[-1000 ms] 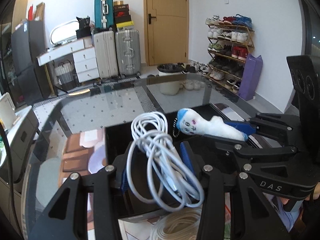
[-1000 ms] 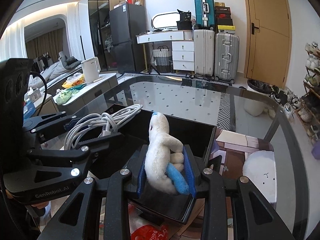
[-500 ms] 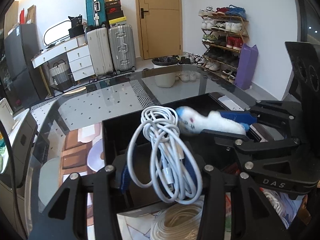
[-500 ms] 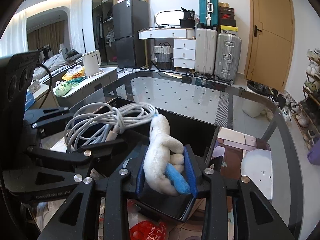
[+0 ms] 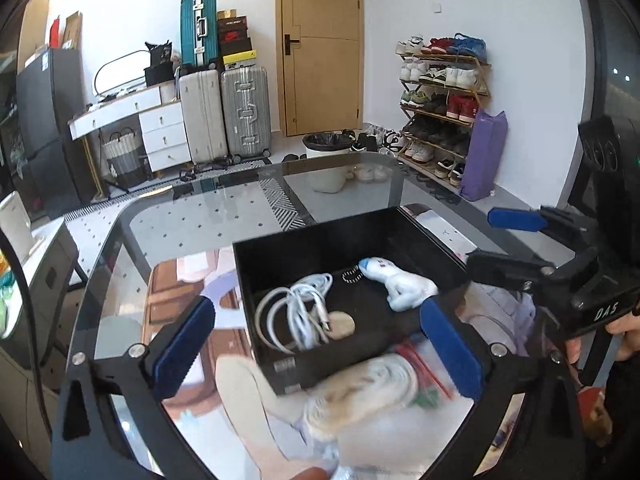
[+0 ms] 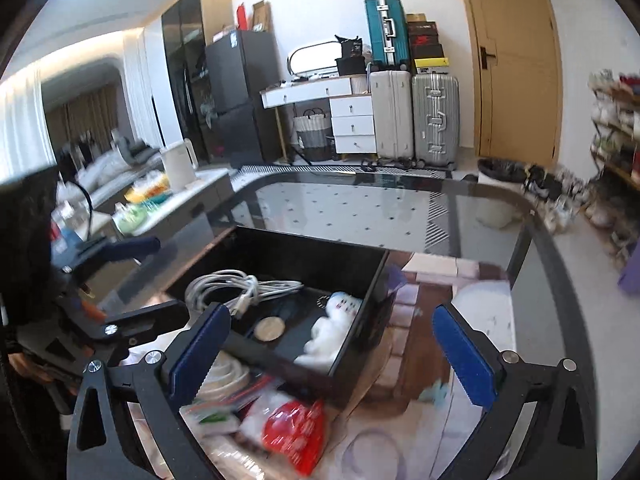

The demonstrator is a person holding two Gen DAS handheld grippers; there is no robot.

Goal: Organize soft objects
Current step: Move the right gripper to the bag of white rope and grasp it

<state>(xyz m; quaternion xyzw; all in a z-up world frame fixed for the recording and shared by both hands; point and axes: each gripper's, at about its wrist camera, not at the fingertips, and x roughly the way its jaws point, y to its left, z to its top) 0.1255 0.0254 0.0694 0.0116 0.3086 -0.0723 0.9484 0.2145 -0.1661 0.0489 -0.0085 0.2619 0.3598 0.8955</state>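
glass table [image 5: 192, 224], black tray [image 5: 320, 252], red packet [image 6: 296, 436]

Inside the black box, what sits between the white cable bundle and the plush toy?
A small round tan disc and a beaded keychain loop lie between the cable bundle and plush toy in the black box; left wrist view.

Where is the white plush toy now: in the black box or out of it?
In: the plush toy lies on the black box floor beside the white cable.

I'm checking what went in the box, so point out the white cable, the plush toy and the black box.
white cable [image 5: 294, 312], left wrist view, middle of the coil
plush toy [image 5: 404, 286], left wrist view, its body
black box [image 5: 316, 250], left wrist view, far inner wall
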